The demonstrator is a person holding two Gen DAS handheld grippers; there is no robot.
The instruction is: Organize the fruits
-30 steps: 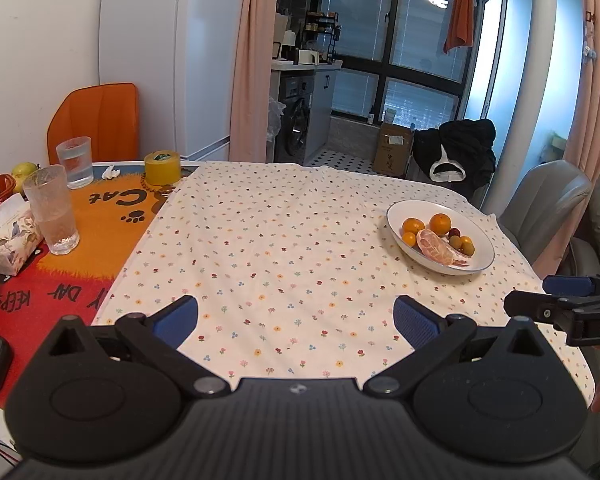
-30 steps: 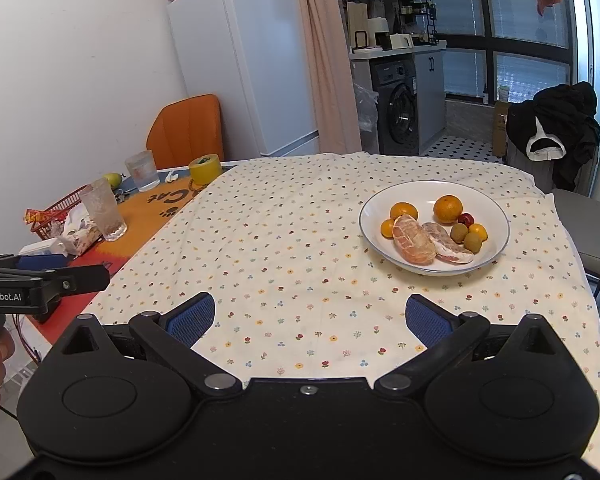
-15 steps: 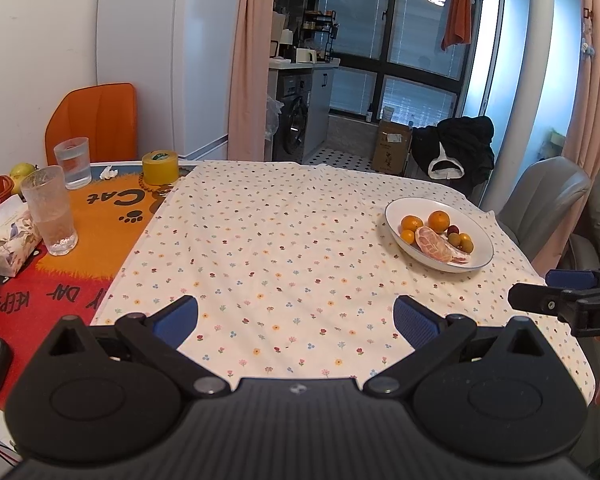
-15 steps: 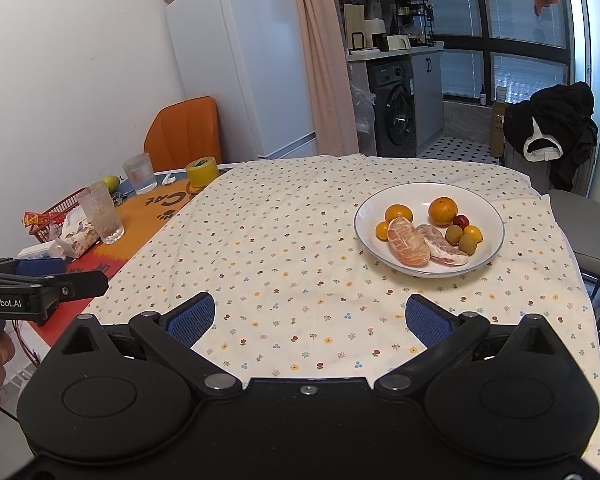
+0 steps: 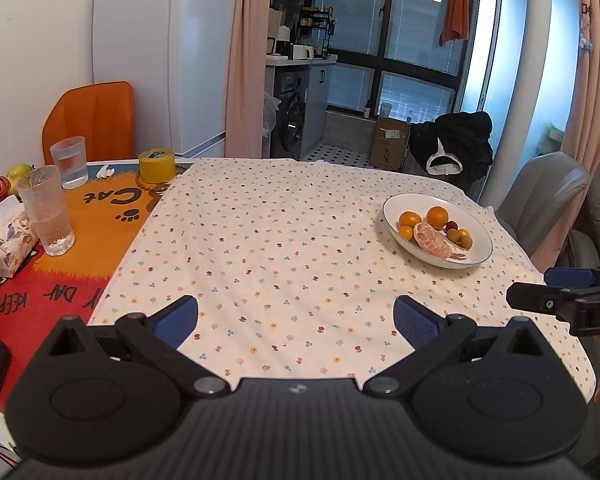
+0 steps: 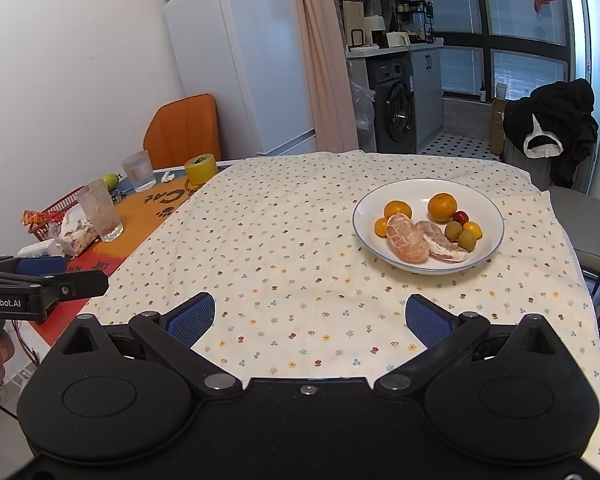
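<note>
The left gripper (image 5: 296, 318) hangs above the near edge of the counter (image 5: 284, 240), its blue-padded fingers (image 5: 176, 316) spread wide apart with nothing between them. The right gripper (image 6: 310, 316) is likewise held over the near edge, fingers (image 6: 426, 318) wide apart and empty. The counter carries a floral cloth (image 6: 292, 248). In the right wrist view the white plate (image 6: 484, 208) sits on the cloth at 1 o'clock from the gripper, well apart from it; in the left wrist view the plate lies at 2 o'clock. The plate holds oranges (image 6: 442, 207), a peeled citrus half (image 6: 407, 238), a peeled segment (image 6: 440, 240) touching it, two kiwis (image 6: 454, 230) and a small red fruit (image 6: 461, 216). Two drinking glasses (image 5: 48, 210) and a yellow tape roll (image 5: 156, 166) stand at 10 o'clock on an orange mat (image 5: 100, 216).
</note>
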